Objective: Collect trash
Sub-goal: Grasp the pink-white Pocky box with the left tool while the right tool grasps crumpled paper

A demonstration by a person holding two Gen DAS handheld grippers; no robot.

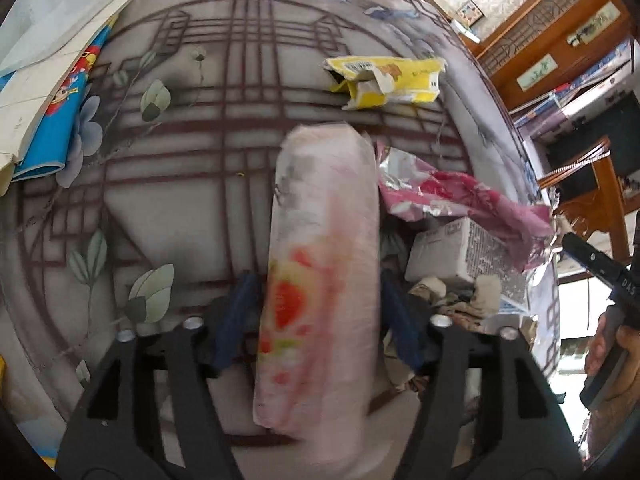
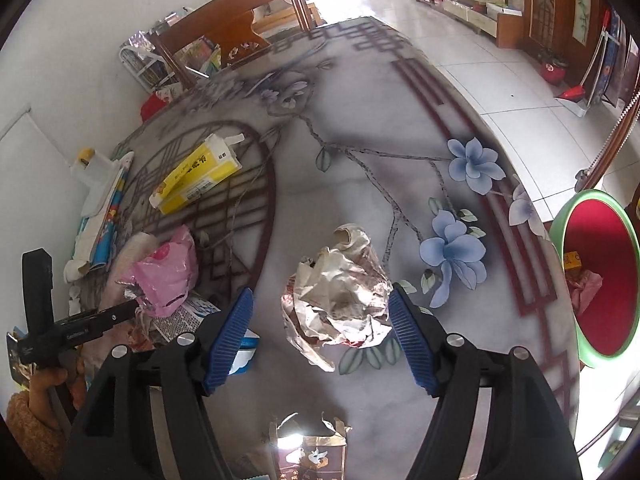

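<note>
Flowers and dark lines are painted on the shiny table (image 2: pixel 360 128), and lots of trash is not picked up yet. Left gripper (image 1: pixel 316 300) is pinching a long pink strawberry wrapper (image 1: pixel 320 264), held up over the table. Right gripper (image 2: pixel 320 328) is spread wide around a crumpled paper ball (image 2: pixel 340 300) and does not squeeze it yet. Off the right edge stands a green-rimmed red bin (image 2: pixel 592 276) with a few bits inside. A yellow box (image 2: pixel 200 176) far left and a pink bag (image 2: pixel 168 272) wait too, so I think the job is just getting going.
</note>
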